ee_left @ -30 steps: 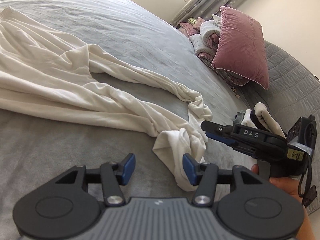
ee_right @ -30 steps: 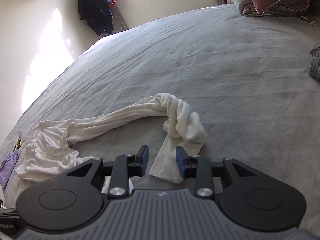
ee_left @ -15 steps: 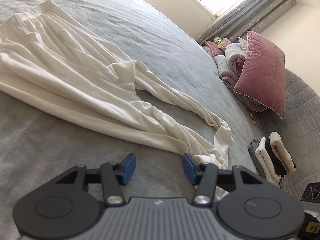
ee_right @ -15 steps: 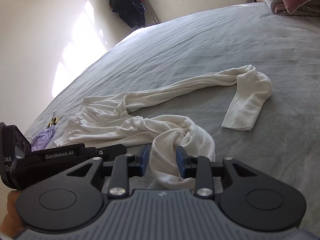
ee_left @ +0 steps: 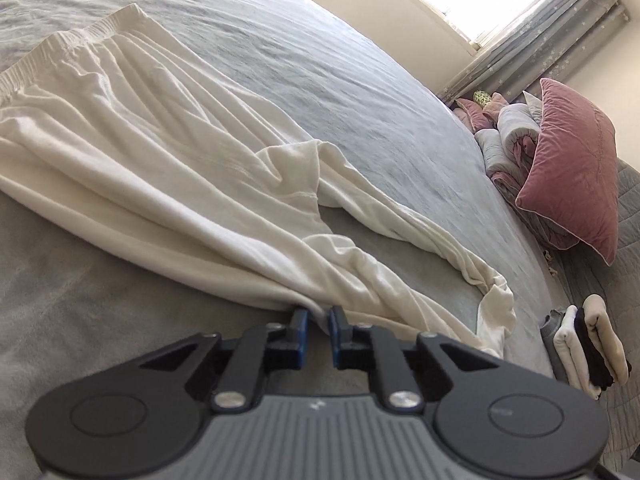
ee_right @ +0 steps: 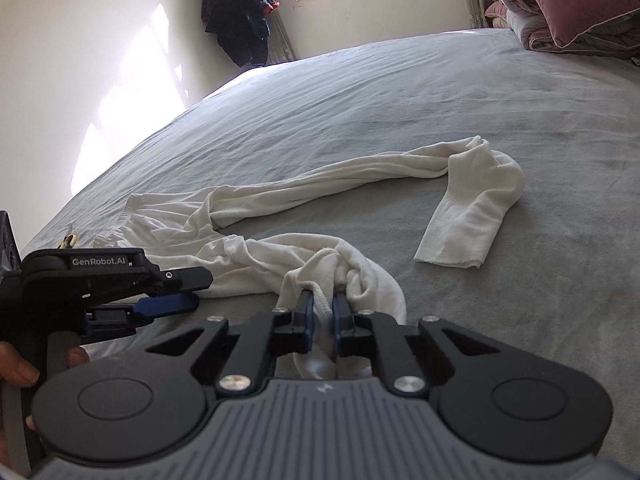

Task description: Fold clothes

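White pants (ee_left: 168,184) lie on the grey bed (ee_left: 320,60), waistband at the far left, both legs trailing right. My left gripper (ee_left: 318,316) is shut, pinching the near leg's edge partway along it. It also shows from the side in the right wrist view, left gripper (ee_right: 202,290), held by a hand. The near leg's bunched cuff (ee_right: 352,272) sits between the pads of my right gripper (ee_right: 323,308), whose jaws are closing and press on the fabric. The far leg's cuff (ee_right: 468,224) lies flat, folded back toward me.
A pink pillow (ee_left: 576,168) leans on rolled bedding (ee_left: 508,136) at the bed's head. A small stack of folded clothes (ee_left: 580,348) rests at the right. A dark jacket (ee_right: 240,12) hangs in the corner by the window. A small yellow item (ee_right: 68,240) lies beyond the waistband.
Both grippers went from open to closed on the pants. The right one shifted from the far cuff to the near leg's bunched cuff; the left moved up along the near leg.
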`<state>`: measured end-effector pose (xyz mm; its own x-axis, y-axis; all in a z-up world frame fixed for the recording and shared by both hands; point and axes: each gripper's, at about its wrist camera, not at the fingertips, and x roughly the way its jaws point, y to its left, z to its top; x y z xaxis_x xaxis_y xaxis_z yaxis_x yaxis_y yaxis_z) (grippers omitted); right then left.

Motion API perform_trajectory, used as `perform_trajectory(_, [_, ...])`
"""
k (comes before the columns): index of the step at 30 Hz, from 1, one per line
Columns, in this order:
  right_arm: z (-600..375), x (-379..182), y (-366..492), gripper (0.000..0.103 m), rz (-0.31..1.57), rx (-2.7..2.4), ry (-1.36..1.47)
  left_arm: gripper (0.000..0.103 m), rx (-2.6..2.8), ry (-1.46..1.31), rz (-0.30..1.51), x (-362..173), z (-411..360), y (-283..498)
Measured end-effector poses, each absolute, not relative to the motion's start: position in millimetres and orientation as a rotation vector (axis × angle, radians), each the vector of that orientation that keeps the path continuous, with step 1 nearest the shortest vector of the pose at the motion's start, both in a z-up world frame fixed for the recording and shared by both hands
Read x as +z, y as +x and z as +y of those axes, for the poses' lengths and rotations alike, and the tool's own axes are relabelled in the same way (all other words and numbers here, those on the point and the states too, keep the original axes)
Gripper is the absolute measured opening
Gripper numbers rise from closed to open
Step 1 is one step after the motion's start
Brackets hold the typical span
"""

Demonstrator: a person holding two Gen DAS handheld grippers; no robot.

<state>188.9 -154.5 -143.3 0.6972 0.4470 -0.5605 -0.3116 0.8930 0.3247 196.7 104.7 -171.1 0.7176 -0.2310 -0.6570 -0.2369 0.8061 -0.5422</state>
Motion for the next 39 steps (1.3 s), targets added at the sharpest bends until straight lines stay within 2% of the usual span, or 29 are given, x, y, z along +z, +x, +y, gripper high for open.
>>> perform_trajectory(7, [-210,-128,186,0.011,0.605,0.291,0.271,0.001,-0.024,-0.595,0.765,-159,110,185])
perform_trajectory(19, [-257,-159,190,0.011,0.685,0.163,0.316,0.002,-0.060,-0.519,0.812,-165,112,164])
perform_trajectory(20, [-258,-160,188,0.012,0.691,0.162,0.316,0.004,-0.061,-0.508,0.804,-164,112,162])
perform_trajectory(21, [-258,-160,186,0.021,0.693,0.165,0.317,0.009,-0.065,-0.493,0.796,-162,111,161])
perform_trajectory(25, [-250,-151,175,0.023,0.675,0.189,0.288,0.022,-0.083,-0.405,0.746,-152,102,159])
perform_trajectory(27, [-240,-146,171,0.034,0.657,0.211,0.256,0.026,-0.101,-0.368,0.724,-148,96,160])
perform_trajectory(34, [-198,-131,165,0.035,0.613,0.339,0.164,0.026,-0.204,-0.428,0.735,-146,80,183])
perform_trajectory(39, [-167,-141,176,0.035,0.642,0.404,0.126,0.026,-0.270,-0.545,0.770,-153,66,204])
